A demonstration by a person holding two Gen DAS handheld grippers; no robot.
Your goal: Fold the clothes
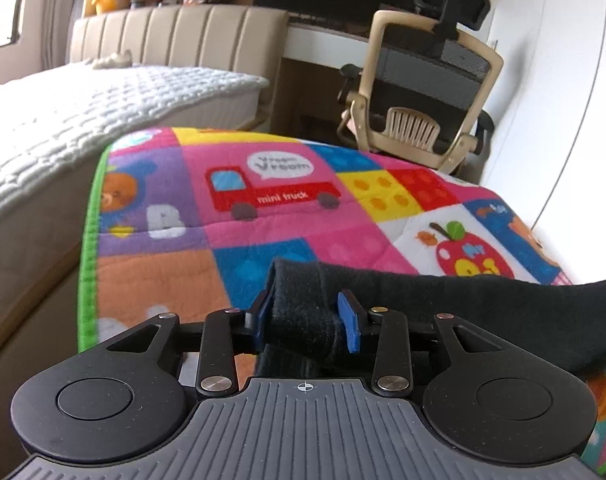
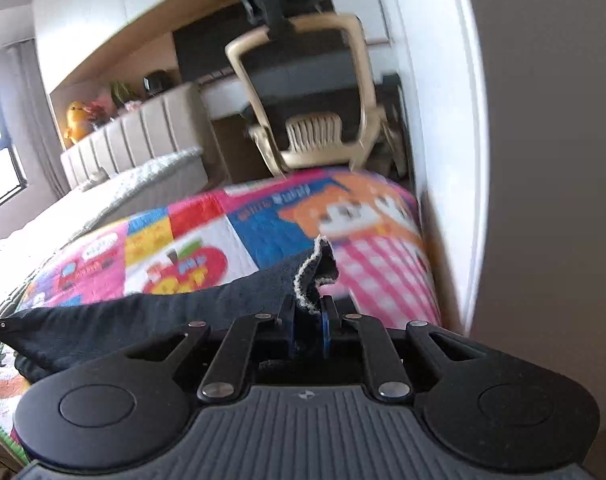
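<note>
A dark navy garment [image 1: 463, 304] is held stretched above a colourful children's play mat [image 1: 263, 208]. My left gripper [image 1: 305, 316] is shut on a thick bunched corner of it between its blue pads [image 1: 349, 320]. The cloth runs off to the right. In the right wrist view my right gripper [image 2: 307, 324] is shut on the other corner of the garment [image 2: 183, 316], whose pale fleecy lining shows at the edge. The cloth runs off to the left over the mat [image 2: 231, 232].
A bed [image 1: 83, 112] with a white quilted cover lies left of the mat. A beige office chair [image 1: 423, 92] and a desk stand beyond the mat's far edge. A white wall [image 2: 443, 120] runs close along the mat's right side.
</note>
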